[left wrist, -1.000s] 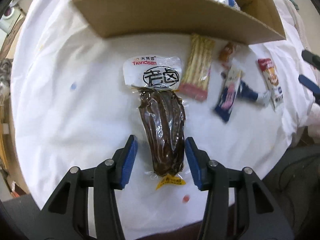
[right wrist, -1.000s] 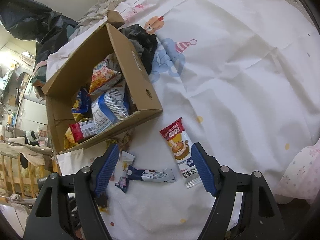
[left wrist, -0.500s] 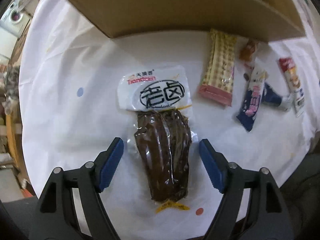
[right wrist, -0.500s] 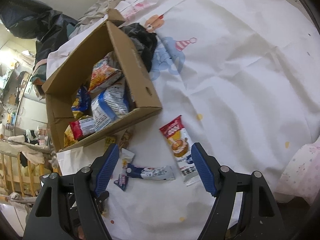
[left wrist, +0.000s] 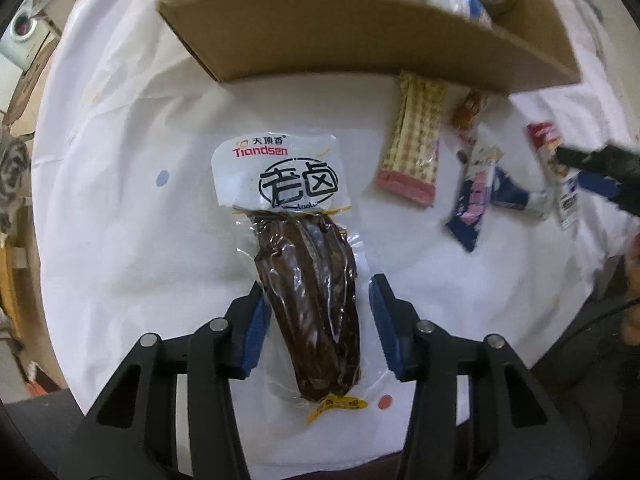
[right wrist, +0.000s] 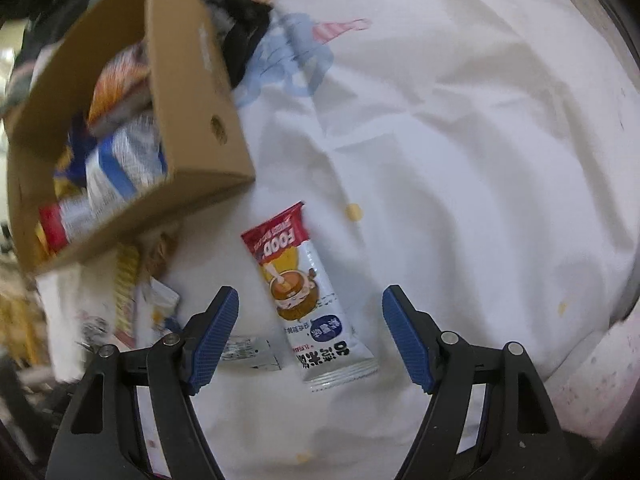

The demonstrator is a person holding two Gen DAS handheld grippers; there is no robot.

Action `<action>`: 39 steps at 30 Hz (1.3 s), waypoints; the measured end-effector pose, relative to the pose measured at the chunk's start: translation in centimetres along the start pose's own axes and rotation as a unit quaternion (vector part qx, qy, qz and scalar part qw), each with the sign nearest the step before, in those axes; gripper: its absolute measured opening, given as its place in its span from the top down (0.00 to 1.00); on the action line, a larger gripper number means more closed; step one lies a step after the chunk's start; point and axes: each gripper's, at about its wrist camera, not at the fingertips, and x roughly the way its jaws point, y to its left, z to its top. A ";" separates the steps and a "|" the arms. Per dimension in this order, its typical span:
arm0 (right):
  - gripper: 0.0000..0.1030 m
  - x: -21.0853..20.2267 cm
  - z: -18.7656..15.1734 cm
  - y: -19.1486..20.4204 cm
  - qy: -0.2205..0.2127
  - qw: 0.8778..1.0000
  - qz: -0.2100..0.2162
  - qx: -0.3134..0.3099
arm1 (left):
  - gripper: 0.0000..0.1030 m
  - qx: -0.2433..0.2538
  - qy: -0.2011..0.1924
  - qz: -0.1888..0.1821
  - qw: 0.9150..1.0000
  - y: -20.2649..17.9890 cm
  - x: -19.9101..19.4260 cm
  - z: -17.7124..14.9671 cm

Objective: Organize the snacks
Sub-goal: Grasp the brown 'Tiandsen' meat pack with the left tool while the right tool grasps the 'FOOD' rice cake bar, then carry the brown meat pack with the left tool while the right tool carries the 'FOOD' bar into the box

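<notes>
Left wrist view: the left gripper [left wrist: 316,320] points down over a vacuum-packed meat snack [left wrist: 308,296] lying flat on the white sheet [left wrist: 120,220]. Its fingers have just been closing around the pack; the left pad touches the film, the right stands just clear, so no firm pinch yet. The cardboard box [left wrist: 360,44], already part-filled, lies beyond. Right wrist view: the right gripper [right wrist: 310,336] hangs with fingers spread wide over a red-topped sachet [right wrist: 304,300], not touching it. Step in hand: picking up loose snacks. Next: finish closing, lift, carry to the box.
</notes>
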 end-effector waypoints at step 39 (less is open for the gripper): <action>0.68 -12.5 1.9 6.2 -0.237 0.952 0.173 -0.085 | 0.57 0.015 -0.279 0.012 0.960 1.4 -16.5 7.5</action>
